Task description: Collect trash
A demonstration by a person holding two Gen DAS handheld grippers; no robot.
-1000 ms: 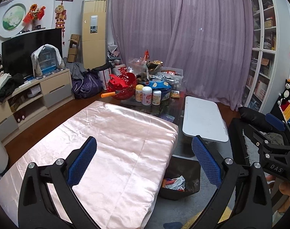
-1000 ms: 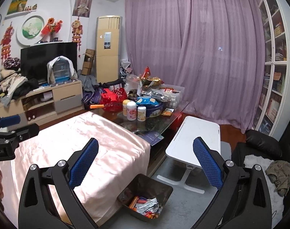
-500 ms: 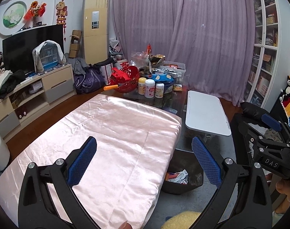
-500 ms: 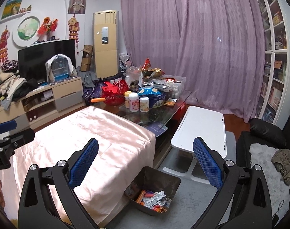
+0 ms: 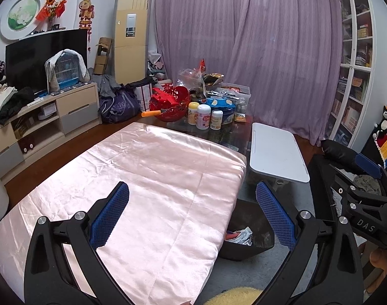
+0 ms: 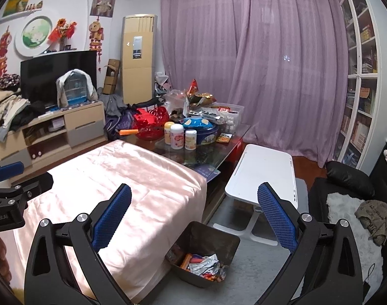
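**Both grippers hang empty above the pink cloth, trash bin on the floor beside it**

Left wrist view: the left gripper (image 5: 192, 211) hovers over the pink satin cloth (image 5: 147, 178) with its jaws spread wide and nothing between the blue pads (image 5: 109, 214). The dark trash bin (image 5: 254, 246) stands on the grey floor just beside the cloth's right edge, below the right-hand pad, with crumpled wrappers (image 5: 240, 236) inside. Beyond the cloth's far edge, three small jars (image 5: 205, 117) stand beside a blue tin (image 5: 220, 106) and a red basket (image 5: 172, 104). A white folding table (image 5: 276, 150) stands off the cloth's far right corner. The right gripper (image 5: 366, 203) shows at the right edge of the picture, well off the cloth.

Right wrist view: the right gripper (image 6: 194, 213) has its jaws wide apart too and holds nothing. The trash bin (image 6: 206, 239) stands on the floor touching the cloth's (image 6: 122, 175) hanging corner, between the two pads, and holds foil and coloured wrappers (image 6: 203, 267). The white folding table (image 6: 266, 170) stands just behind the bin. The left gripper (image 6: 13, 193) shows at the left edge of the picture, above the cloth.
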